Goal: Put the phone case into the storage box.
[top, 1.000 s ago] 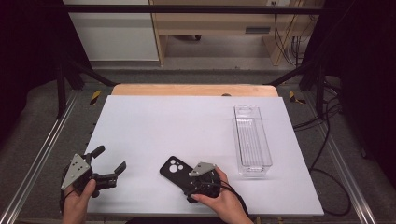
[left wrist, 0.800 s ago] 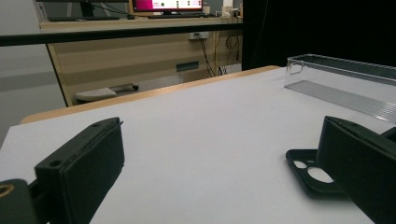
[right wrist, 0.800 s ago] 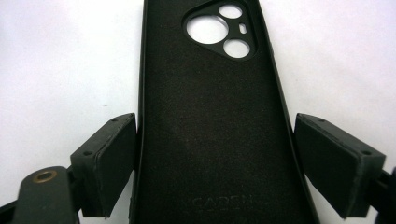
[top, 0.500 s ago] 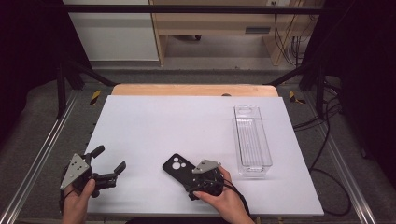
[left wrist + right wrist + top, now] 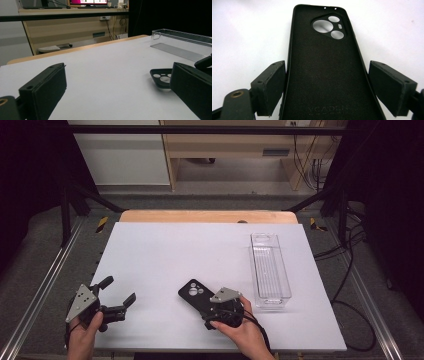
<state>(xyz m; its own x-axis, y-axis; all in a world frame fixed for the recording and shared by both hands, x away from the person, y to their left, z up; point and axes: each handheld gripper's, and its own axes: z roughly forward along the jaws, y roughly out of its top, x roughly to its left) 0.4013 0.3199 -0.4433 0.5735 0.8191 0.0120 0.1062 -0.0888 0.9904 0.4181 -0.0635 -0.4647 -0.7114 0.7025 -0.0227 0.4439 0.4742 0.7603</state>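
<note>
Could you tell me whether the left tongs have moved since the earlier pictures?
No. The left tongs sit at the same spot by the white table's left edge.

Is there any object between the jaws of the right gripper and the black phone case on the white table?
Nothing visible does. In the right gripper view the right gripper has its two jaws on either side of the black soft phone case, which lies flat with its inside up. The left pad sits right at its edge; a small gap shows at the right pad.
</note>
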